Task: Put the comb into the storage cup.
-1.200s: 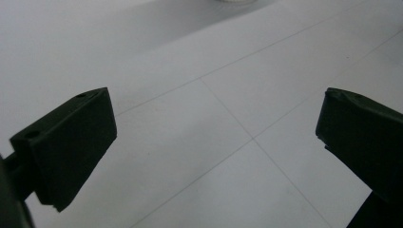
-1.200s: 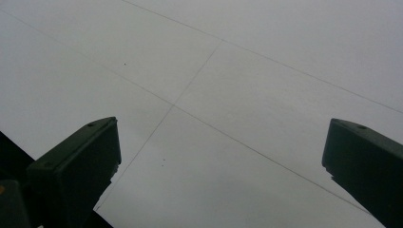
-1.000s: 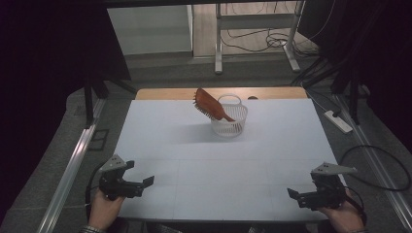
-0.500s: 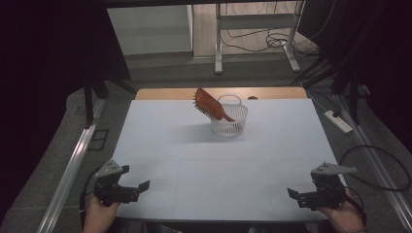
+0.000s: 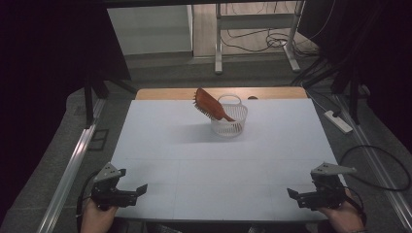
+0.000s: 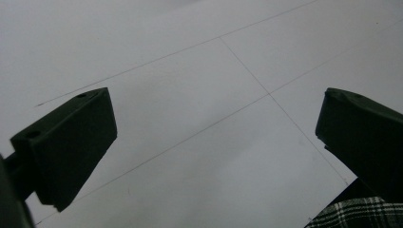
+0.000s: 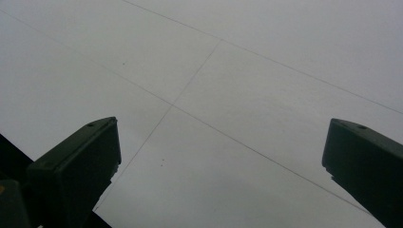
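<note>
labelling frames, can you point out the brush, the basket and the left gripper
brush (image 5: 208, 103), high view, on its brown paddle head
basket (image 5: 229, 127), high view, on its white front wall
left gripper (image 5: 138, 190), high view, midway between its fingertips

Left tongs and right tongs gape wide, empty.

The high view looks forward and down from above the near edge, taking in the whole tabletop. Each gripper view sits close over it near a near corner — sharing its white, line-marked surface.
</note>
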Motion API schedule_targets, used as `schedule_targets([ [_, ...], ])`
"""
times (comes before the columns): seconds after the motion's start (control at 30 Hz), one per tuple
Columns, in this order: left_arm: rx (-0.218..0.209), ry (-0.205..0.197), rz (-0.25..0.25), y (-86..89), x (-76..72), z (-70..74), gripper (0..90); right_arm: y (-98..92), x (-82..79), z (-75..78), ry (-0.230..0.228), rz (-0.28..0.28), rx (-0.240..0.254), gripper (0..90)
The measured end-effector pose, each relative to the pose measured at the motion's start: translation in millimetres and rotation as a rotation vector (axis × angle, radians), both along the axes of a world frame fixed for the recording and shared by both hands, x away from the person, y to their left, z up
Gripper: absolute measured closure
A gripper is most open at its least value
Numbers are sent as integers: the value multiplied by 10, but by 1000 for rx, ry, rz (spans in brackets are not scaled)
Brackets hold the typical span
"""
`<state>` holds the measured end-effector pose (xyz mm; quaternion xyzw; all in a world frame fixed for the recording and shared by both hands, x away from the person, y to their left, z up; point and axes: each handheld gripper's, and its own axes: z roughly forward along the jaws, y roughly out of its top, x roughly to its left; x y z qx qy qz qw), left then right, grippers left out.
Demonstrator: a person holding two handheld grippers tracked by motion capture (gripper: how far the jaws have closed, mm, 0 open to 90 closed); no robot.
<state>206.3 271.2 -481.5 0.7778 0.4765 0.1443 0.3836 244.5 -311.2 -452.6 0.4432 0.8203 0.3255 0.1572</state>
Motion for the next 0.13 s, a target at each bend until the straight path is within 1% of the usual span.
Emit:
schedule_targets([
  [0.13,-2,7,0,-6,13,-3,1,-1,5,-5,1,3,-3,0],
])
